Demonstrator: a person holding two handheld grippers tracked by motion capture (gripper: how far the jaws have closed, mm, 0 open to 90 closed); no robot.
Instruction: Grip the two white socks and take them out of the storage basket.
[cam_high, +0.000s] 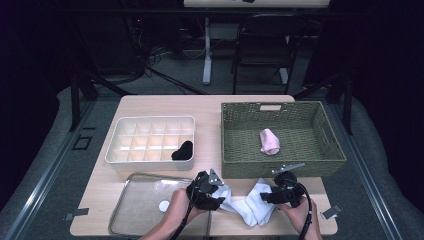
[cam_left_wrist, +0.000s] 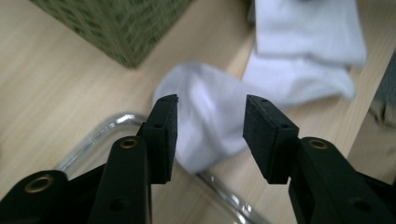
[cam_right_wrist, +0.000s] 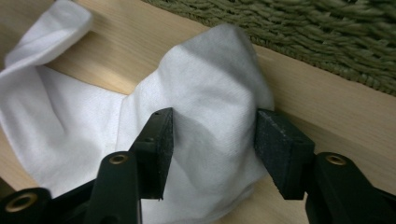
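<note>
A white sock (cam_high: 247, 204) lies bent on the wooden table (cam_high: 150, 105) near its front edge, between my two grippers. My left gripper (cam_high: 214, 196) stands open over one end of the sock (cam_left_wrist: 210, 121), its jaws on either side of the cloth without closing. My right gripper (cam_high: 277, 195) is open too, and the other end of the sock (cam_right_wrist: 215, 121) bulges up between its jaws. A pink rolled sock (cam_high: 270, 141) rests inside the green woven basket (cam_high: 330, 131). A black sock (cam_high: 183, 150) fills one front cell of the white divided box (cam_high: 150, 121).
A clear tray with a metal rim (cam_high: 131, 205) sits at the front left, a small white disc (cam_high: 164, 205) on it; its rim (cam_left_wrist: 98, 135) runs under my left gripper. The basket wall (cam_right_wrist: 299, 32) stands just beyond the right gripper. A chair (cam_high: 262, 50) and desk leg stand behind the table.
</note>
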